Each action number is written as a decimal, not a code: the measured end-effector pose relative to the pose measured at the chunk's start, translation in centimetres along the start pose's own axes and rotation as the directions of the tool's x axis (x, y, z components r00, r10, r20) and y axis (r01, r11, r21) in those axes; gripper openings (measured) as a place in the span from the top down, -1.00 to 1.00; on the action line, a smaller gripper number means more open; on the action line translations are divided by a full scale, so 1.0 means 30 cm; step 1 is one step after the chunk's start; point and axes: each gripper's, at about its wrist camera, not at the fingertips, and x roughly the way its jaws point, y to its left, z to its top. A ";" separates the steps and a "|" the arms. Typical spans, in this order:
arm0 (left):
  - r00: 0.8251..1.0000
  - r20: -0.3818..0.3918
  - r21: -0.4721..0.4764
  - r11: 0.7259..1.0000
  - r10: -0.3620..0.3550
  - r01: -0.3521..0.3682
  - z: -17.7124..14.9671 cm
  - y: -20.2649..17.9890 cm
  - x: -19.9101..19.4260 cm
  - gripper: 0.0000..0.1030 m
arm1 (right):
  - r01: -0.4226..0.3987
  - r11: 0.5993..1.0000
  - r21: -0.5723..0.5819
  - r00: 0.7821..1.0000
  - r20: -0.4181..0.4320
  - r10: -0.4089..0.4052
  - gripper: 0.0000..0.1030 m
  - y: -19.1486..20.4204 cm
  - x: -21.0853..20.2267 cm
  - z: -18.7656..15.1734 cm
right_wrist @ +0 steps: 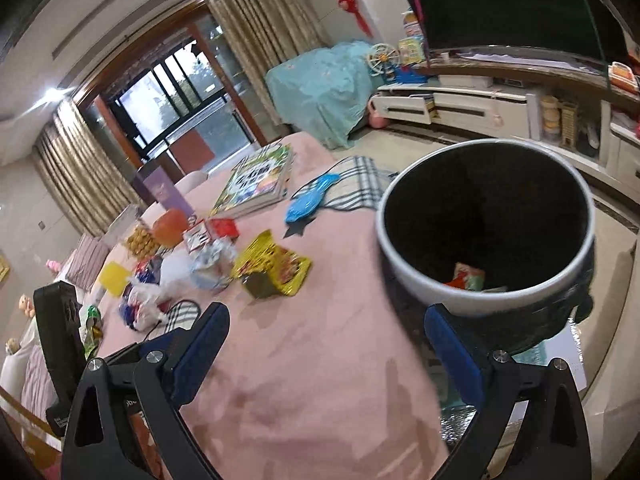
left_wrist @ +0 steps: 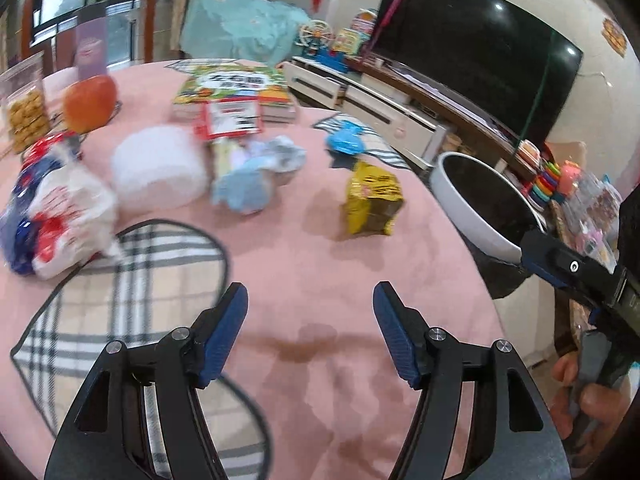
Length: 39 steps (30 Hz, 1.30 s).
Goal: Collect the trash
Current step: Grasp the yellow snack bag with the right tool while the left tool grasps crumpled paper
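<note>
A crumpled yellow snack wrapper (left_wrist: 373, 204) lies on the pink tablecloth (left_wrist: 304, 280); it also shows in the right wrist view (right_wrist: 272, 268). Crumpled blue-white wrappers (left_wrist: 256, 168) and a red-white-blue plastic bag (left_wrist: 52, 216) lie further left. A white trash bin with a black inside (right_wrist: 486, 224) stands beside the table edge and holds a red-green wrapper (right_wrist: 468, 278); the bin also shows in the left wrist view (left_wrist: 480, 200). My left gripper (left_wrist: 310, 300) is open and empty above the cloth. My right gripper (right_wrist: 326, 316) is open and empty near the bin.
On the table are a stack of picture books (left_wrist: 236, 92), an orange fruit (left_wrist: 90, 100), a white bowl-like lump (left_wrist: 158, 168), a blue toy (left_wrist: 346, 140) and a checked mat (left_wrist: 132, 280). A TV (left_wrist: 480, 48) and low cabinet (left_wrist: 372, 100) stand behind.
</note>
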 end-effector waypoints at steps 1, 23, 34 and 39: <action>1.000 0.004 -0.006 1.000 0.006 -0.006 -0.006 0.015 -0.008 -0.29 | -0.004 1.000 -0.001 1.000 -0.009 0.004 -0.93 0.015 0.012 -0.007; 0.998 0.025 0.012 0.998 0.062 -0.063 0.098 0.109 0.043 -0.30 | -0.042 0.997 -0.061 0.998 -0.057 0.038 -0.89 0.102 0.183 0.017; 0.998 0.018 0.062 0.996 0.064 -0.065 0.198 0.085 0.146 -0.19 | -0.075 0.996 -0.045 0.991 -0.118 0.069 -0.42 0.106 0.313 0.076; 0.999 -0.034 0.089 0.996 0.028 -0.025 0.204 0.076 0.201 0.60 | -0.102 0.995 -0.020 0.980 -0.174 0.097 0.51 0.094 0.377 0.070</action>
